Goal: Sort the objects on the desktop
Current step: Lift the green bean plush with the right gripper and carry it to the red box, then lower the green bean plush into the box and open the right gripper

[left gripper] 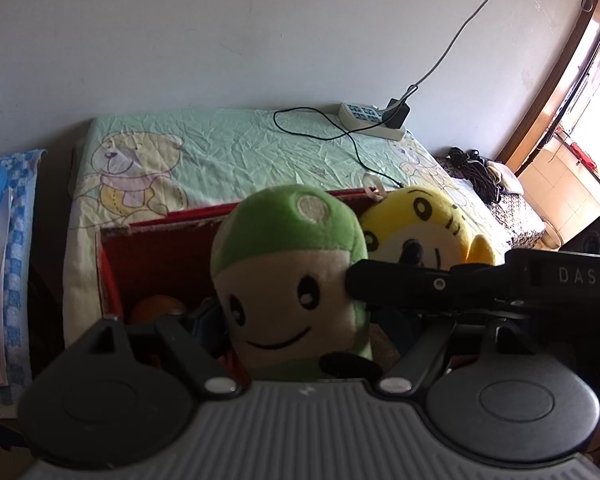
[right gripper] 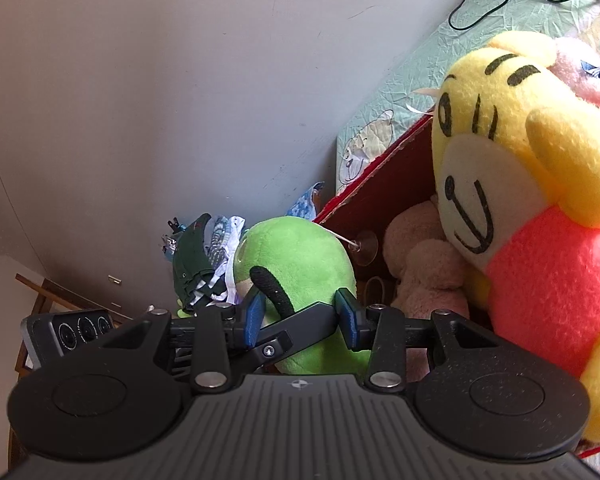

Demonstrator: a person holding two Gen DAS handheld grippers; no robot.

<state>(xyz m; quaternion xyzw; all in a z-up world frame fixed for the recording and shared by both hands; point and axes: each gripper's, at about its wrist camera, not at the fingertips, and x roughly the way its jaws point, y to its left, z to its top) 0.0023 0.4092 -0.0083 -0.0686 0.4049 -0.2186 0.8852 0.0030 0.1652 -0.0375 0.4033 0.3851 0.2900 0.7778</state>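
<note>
the right gripper has its blue pads spread on either side of the green doll, close against the plush but with a little room, not squeezing it. across that gap lies a black finger of the left gripper, which comes in from the lower left. in the left wrist view the left gripper's own fingertips are hidden under the doll, so whether they are apart or together cannot be told; the right gripper's black finger presses against the doll's cheek from the right.

the green doll sits upright at the near edge of a red box, smiling toward the left camera. behind it, leaning on it, is a yellow doll with a pink body. a beige doll lies lower in the box between them, beside an orange ball.

the box stands on a pale green sheet printed with bears. a power strip and a black cable lie on it near the wall.
</note>
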